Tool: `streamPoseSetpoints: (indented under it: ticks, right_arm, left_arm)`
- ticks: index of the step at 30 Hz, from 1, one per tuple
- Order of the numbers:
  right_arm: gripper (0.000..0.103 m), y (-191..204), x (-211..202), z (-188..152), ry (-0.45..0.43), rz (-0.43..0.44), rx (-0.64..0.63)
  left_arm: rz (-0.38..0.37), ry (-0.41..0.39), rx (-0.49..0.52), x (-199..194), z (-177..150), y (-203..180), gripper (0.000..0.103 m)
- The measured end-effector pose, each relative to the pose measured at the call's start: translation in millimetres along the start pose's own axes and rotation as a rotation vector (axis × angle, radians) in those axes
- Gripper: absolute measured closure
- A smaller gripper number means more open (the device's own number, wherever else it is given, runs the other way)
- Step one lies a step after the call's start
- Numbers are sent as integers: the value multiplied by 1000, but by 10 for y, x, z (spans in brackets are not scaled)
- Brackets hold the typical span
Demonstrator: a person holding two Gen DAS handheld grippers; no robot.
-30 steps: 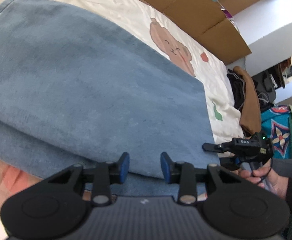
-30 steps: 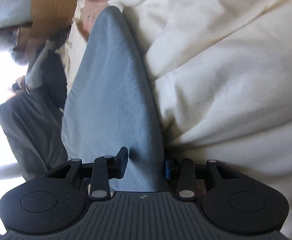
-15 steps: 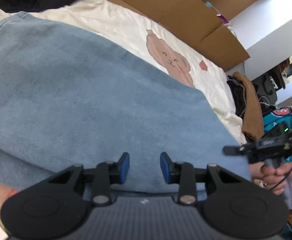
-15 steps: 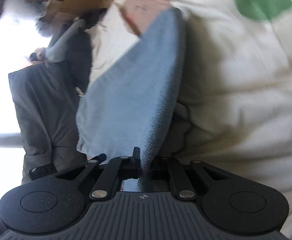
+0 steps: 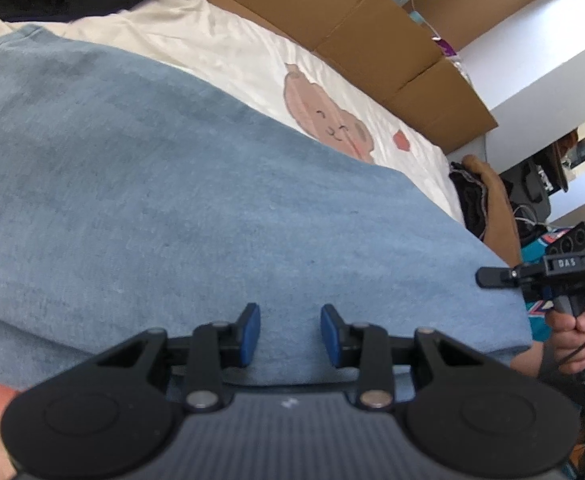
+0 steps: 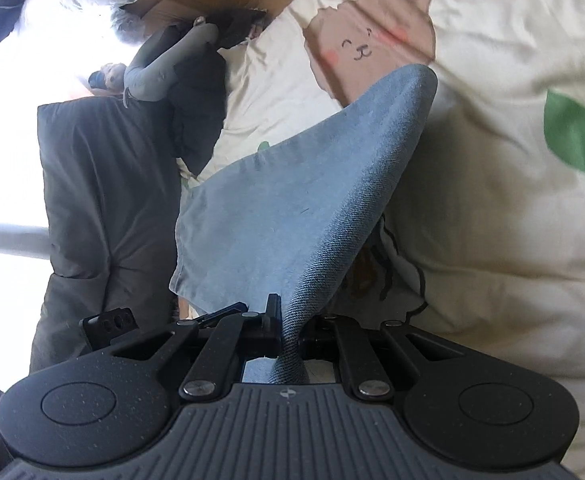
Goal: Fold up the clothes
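The fold had barely begun: one blue garment (image 5: pixel 196 200) lay spread across the bed (image 5: pixel 252 60), its right edge raised off the sheet. The right tool (image 6: pixel 290 336) was pinching that edge (image 6: pixel 312 240) tight. The left tool (image 5: pixel 290 334) hovered half spread over the near hem, gripping nothing. Folding it over remained. Two tools, one blue garment.

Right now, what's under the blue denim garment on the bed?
Under the blue denim garment lies the cream cartoon-print bedsheet; its brown bear print is partly covered. Anything else beneath is hidden.
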State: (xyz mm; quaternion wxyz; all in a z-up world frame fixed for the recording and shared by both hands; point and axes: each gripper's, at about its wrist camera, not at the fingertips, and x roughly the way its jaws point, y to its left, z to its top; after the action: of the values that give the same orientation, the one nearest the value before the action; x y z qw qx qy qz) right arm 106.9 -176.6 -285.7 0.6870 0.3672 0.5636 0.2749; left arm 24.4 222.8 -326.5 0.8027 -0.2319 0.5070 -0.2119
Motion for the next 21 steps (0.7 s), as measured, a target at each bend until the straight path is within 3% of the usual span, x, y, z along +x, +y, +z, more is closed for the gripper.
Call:
streamPoseSetpoints:
  ticks: [9,14,21]
  right_arm:
    - [98,-101,-493,217,-14,-110,-33]
    - [98,-372,-446,225,14,-151,-11]
    - [96,-723,-237,192,70,-193,33]
  left_arm:
    - [-50,26,-25,203,-44,-212,69]
    - [-2,93,56,354,-71,-303,72]
    - [27,129,73,446,-60,-309,72]
